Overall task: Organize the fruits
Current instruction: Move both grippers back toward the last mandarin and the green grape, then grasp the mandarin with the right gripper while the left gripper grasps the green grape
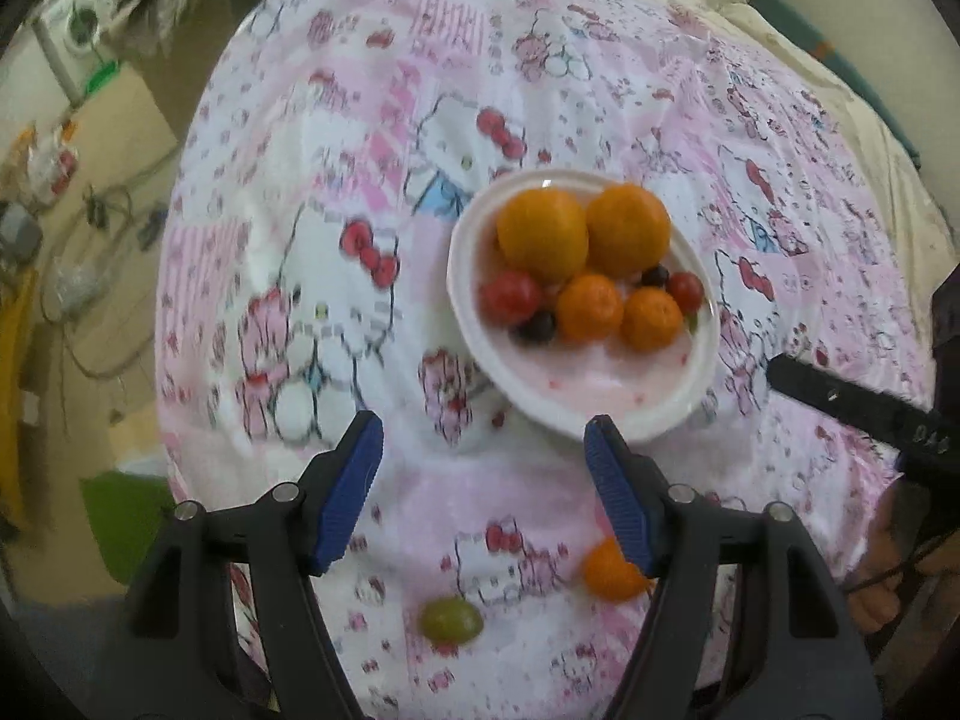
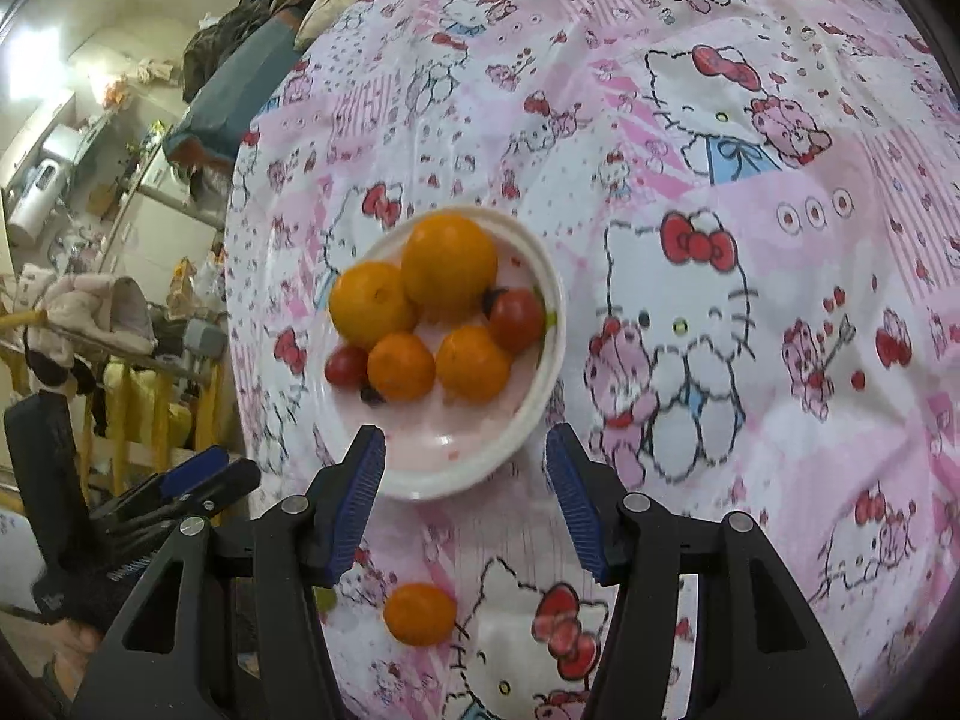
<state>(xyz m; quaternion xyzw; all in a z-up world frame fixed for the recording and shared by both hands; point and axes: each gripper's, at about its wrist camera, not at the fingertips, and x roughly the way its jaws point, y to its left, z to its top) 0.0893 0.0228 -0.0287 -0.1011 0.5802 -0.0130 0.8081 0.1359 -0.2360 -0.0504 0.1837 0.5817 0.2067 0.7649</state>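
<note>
Left wrist alone shows green grape [image 1: 450,620] clearly.

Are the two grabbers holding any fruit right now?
No. The left gripper and the right gripper are both open with nothing between their fingers. A small orange and a green grape lie loose on the cloth.

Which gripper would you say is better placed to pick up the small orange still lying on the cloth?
Probably the right gripper: it is open, and the small orange lies between its fingers, nearly centred.
</note>
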